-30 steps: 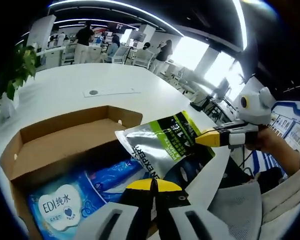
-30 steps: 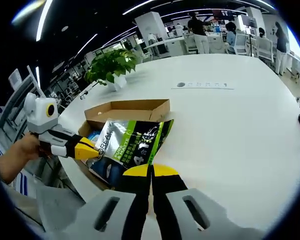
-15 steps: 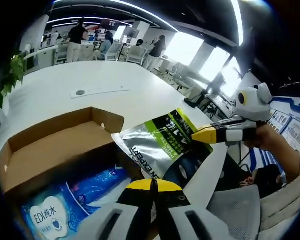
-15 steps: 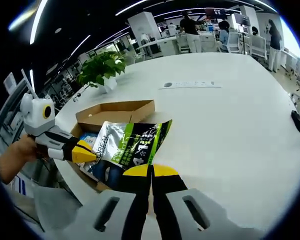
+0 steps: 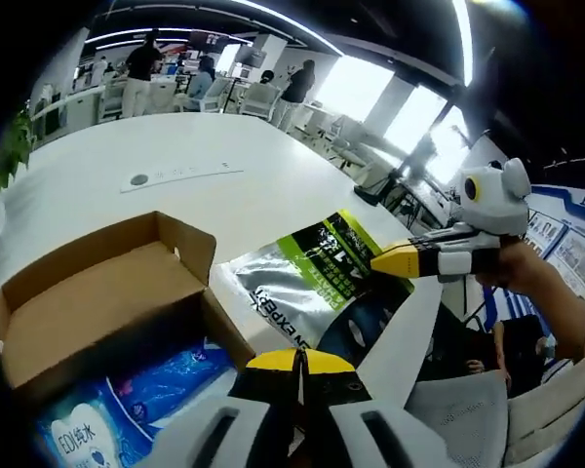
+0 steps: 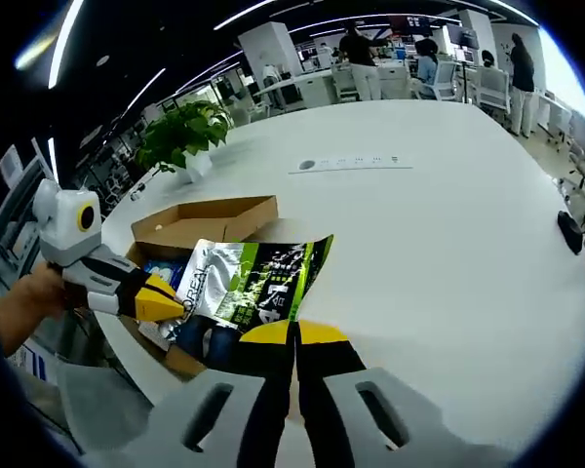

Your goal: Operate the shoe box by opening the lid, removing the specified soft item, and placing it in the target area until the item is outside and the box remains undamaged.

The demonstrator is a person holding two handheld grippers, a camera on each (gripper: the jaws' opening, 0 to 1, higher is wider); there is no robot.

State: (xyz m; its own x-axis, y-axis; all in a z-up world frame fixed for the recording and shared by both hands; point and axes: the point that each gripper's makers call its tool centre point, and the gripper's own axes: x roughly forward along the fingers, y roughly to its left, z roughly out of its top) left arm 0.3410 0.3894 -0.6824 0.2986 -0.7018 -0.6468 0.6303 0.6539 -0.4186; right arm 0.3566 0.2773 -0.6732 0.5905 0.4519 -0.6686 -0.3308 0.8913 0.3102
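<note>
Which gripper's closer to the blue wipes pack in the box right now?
Left. The left gripper sits beside the blue wipes pack; the right gripper is across the silver pouch.

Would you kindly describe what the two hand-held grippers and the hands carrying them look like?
Each hand-held gripper has black jaws tipped in yellow on a pale grey body with slotted openings. The left hand-held gripper and right hand-held gripper each show a white housing with a yellow-ringed lens on top when seen from the other view. A hand grips the right one; no sleeve is visible at its wrist.

Both claws (image 5: 300,359) (image 6: 294,334) clamped shut.
</note>
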